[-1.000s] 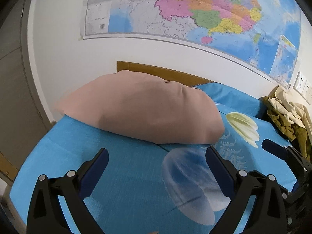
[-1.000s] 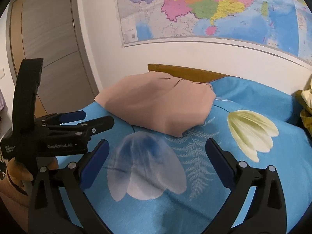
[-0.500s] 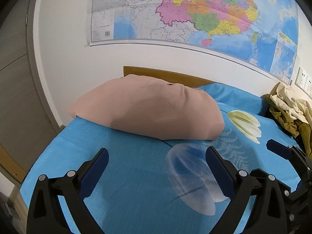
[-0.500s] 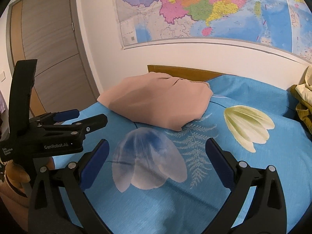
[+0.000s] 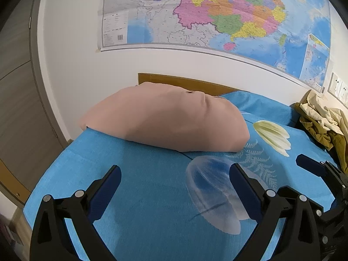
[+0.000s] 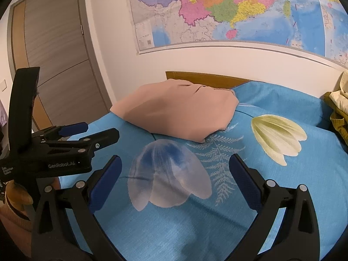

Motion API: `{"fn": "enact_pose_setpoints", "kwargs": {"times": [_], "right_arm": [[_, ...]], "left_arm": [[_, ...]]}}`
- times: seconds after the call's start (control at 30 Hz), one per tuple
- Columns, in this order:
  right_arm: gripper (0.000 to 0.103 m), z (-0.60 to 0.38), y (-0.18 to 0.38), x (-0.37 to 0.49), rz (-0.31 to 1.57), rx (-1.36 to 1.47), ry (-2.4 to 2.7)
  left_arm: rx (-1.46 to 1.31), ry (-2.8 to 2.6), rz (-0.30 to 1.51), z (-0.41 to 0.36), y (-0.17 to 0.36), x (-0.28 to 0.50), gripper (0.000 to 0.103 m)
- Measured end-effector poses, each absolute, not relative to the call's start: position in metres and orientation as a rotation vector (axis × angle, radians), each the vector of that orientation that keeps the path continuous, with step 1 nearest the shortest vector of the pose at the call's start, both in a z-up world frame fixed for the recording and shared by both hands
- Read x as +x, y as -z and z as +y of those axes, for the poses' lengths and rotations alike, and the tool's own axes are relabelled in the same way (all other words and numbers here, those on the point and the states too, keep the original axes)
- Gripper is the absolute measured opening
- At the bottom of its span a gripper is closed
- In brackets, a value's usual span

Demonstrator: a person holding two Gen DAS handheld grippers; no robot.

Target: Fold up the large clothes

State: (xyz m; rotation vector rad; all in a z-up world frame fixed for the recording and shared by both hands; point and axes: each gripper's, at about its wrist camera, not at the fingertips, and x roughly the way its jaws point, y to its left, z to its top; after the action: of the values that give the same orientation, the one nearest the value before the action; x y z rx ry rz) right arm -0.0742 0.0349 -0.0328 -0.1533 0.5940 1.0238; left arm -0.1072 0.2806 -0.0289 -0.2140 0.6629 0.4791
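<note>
Left wrist view: the left gripper (image 5: 174,174) hangs spread wide over the blue bedspread (image 5: 141,195), gripping nothing. The right gripper (image 6: 175,165) gapes just as wide, also empty. The crumpled olive-and-cream clothes (image 5: 322,121) lie heaped at the bed's far right edge, well apart from both, beyond the pink pillow (image 5: 169,119).

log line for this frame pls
left claw: open, empty | right claw: open, empty | clothes pile: far right, untouched | pillow: on bed
</note>
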Motion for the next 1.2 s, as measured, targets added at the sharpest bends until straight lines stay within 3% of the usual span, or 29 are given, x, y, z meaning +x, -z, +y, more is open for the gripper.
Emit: {"fn": "enact_pose_setpoints", "kwargs": {"times": [1.2], "right_arm": [[0.097,0.0312,0.0343,-0.0772,0.601,-0.139,-1.019]], "left_arm": [[-0.199,-0.483,0.667,0.277,0.0309,-0.1108,0.096]]}}
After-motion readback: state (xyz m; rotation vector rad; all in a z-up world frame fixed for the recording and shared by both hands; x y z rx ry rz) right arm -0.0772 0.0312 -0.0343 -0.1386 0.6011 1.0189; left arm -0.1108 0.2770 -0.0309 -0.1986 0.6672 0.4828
